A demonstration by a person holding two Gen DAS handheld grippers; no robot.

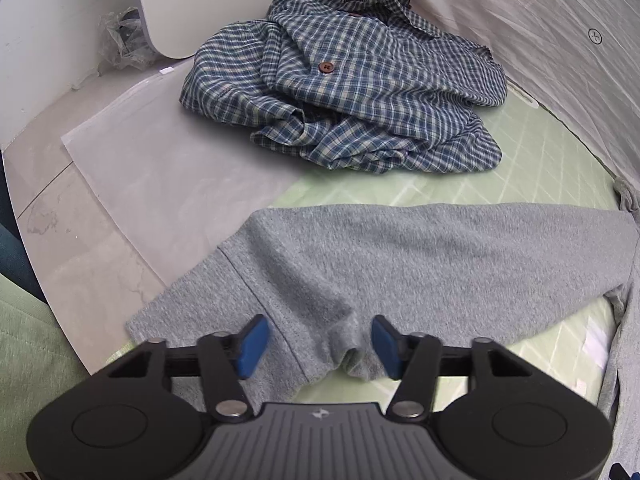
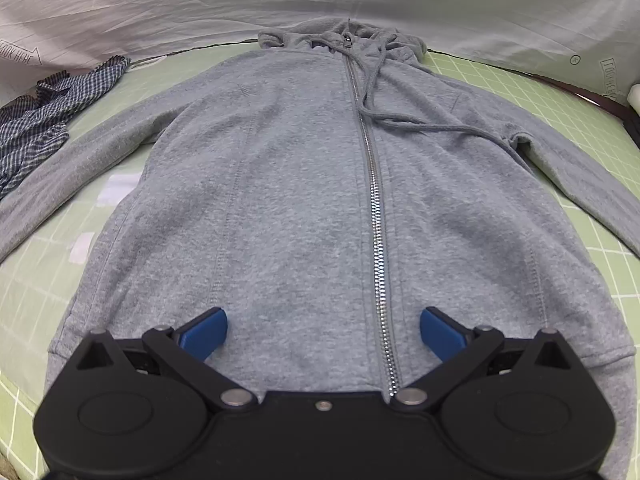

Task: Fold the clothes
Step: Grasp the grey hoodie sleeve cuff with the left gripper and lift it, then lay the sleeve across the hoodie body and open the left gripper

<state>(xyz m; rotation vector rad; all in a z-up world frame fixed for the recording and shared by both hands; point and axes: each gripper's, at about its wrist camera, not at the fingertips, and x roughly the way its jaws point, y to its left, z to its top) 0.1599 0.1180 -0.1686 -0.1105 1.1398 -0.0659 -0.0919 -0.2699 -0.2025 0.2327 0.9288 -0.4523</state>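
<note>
On the green mat (image 2: 568,128) a grey hoodie (image 2: 304,184) is spread flat, zipped. Both the left gripper (image 1: 316,344) and right gripper (image 2: 324,334) are held with jaws wide, empty, over sleeve cuff and hem. A checked shirt (image 1: 344,80) is heaped far left.

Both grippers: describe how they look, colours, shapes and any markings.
The left gripper has a black, rounded body with a ribbed grey centre plate bearing a small pale logo, silver pivot pins and blue finger pads. The right gripper is the same shape, all black, with blue pads. No cables or sleeves show.
</note>
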